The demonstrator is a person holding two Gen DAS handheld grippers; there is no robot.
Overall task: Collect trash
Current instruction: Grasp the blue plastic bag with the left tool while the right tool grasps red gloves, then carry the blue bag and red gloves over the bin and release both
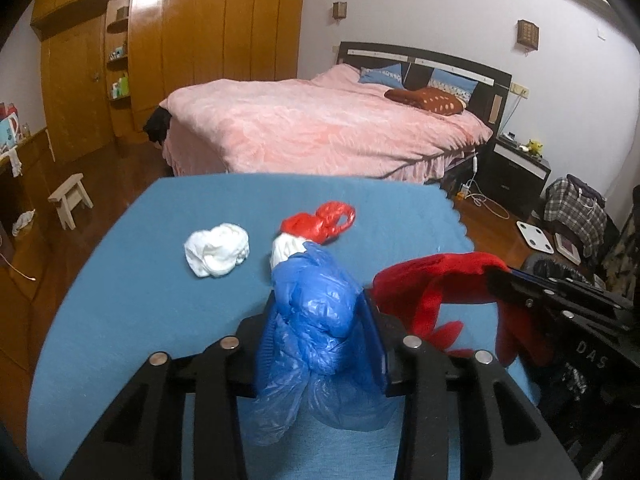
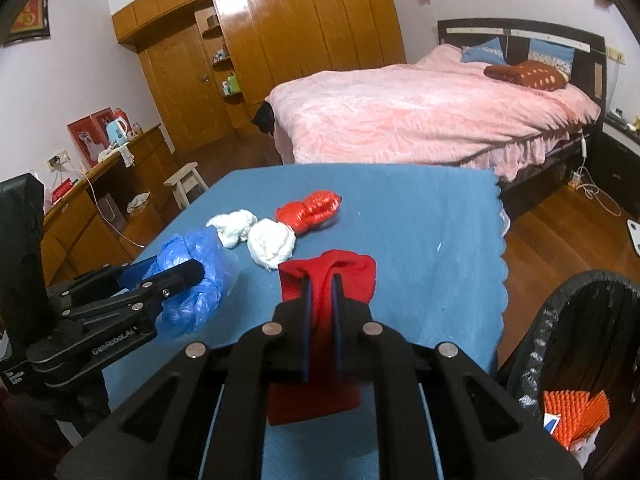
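Trash lies scattered on the blue cloth (image 2: 420, 240) that covers the table in front of you, and you already have two pieces of it off the surface. Your left gripper (image 1: 320, 320) pinches a crumpled blue plastic bag (image 1: 316, 320), its fingers closed on the bundle so that the plastic bulges above them and hangs loose below. In the right wrist view that same bag (image 2: 192, 280) sits at the left, held clear of the cloth. Your right gripper (image 2: 320, 304) has its fingers pressed tight together on a piece of red fabric (image 2: 328, 276), which sticks up above the tips and droops underneath them; from the left wrist view the red fabric (image 1: 436, 280) hangs just to the right of the blue bag.

Three pieces lie on the cloth beyond your grippers. A white paper wad (image 2: 272, 246) sits nearest, a second white wad (image 2: 232, 226) touches it on the left, and a crumpled red plastic bag (image 2: 310, 210) rests just behind the first wad.

To your right, beside the table edge, stands a black mesh bin (image 2: 536, 344) with orange ridged material (image 2: 576, 416) lying inside. A bed (image 2: 420, 120) with a pink cover fills the background.
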